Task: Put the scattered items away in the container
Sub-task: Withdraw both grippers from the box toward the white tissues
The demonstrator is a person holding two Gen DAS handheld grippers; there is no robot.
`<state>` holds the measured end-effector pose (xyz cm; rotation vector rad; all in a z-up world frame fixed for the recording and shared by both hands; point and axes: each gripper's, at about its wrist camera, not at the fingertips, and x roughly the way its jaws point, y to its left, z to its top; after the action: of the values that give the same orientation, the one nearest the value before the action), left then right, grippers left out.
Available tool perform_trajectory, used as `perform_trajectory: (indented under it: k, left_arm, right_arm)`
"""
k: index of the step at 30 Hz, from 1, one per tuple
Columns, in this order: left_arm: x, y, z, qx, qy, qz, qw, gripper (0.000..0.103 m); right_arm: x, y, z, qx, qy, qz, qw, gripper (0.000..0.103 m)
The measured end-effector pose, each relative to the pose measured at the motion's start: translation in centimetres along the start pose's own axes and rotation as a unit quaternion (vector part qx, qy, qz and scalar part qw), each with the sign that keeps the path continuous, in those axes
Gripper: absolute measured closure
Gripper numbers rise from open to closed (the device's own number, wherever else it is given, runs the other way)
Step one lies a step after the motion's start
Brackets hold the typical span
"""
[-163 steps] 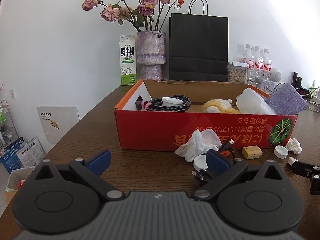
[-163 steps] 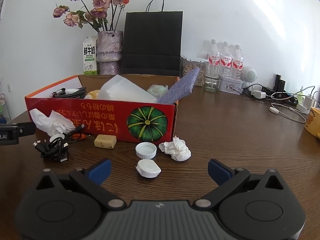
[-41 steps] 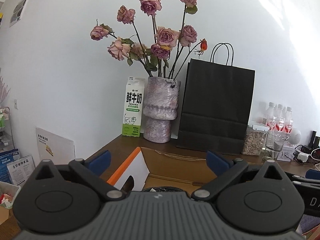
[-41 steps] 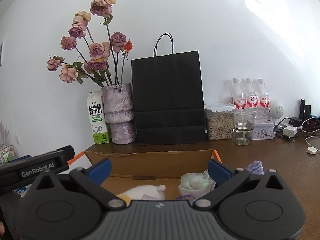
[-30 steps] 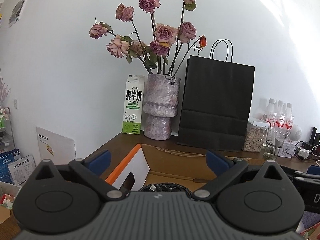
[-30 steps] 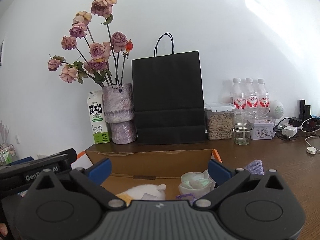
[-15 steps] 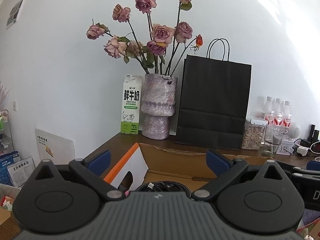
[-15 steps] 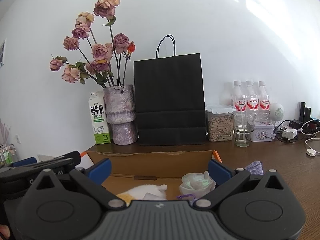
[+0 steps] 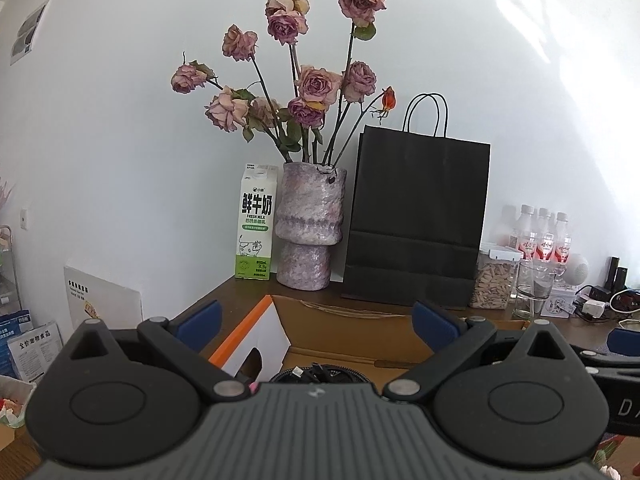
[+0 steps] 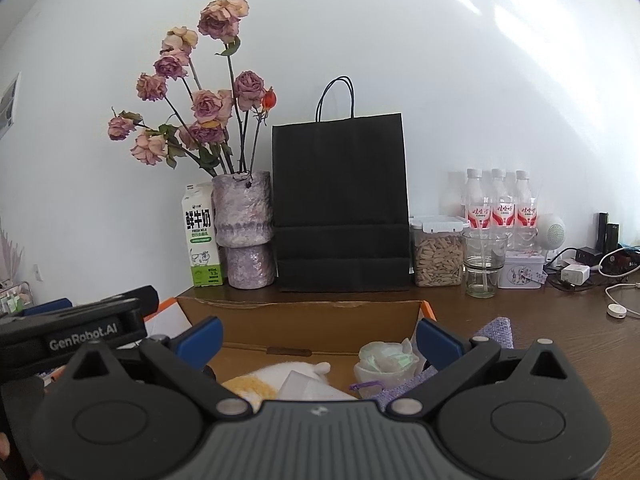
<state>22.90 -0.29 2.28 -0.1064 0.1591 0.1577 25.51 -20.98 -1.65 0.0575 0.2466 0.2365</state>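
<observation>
The cardboard box [image 9: 352,320], red outside with an orange-edged white flap [image 9: 256,336], lies right under both grippers. My left gripper [image 9: 316,324] hangs open over the box's left end, nothing between its blue pads [image 9: 196,320]. Below it a black coiled cable [image 9: 320,374] rests in the box. My right gripper [image 10: 318,340] is open and empty over the box [image 10: 300,316]. Under it lie a yellow-white plush [image 10: 276,376], a green-white wad in a cup [image 10: 386,360], a clear plastic piece [image 10: 308,388] and a purple cloth [image 10: 496,332]. The table in front of the box is hidden.
Behind the box stand a milk carton [image 9: 256,224], a vase of dried roses [image 9: 310,224], a black paper bag [image 9: 418,220], a snack jar [image 10: 438,252], a glass [image 10: 484,264] and water bottles [image 10: 500,204]. Chargers and cables [image 10: 580,272] lie at the far right.
Since 5.4 s ago both grippers have risen from table level in front of the box to above it. Over the last second the views hardly shift.
</observation>
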Motion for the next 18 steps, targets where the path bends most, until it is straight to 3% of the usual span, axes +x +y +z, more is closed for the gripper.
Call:
perform_trajectory:
  k: [18]
  left_arm:
    - [-3.9,-0.4,-2.9,0.053,-0.006,-0.02,0.9984,0.0]
  right_arm:
    - [-4.0,0.7,-4.0,-0.059,-0.012,0.005,0.998,0.0]
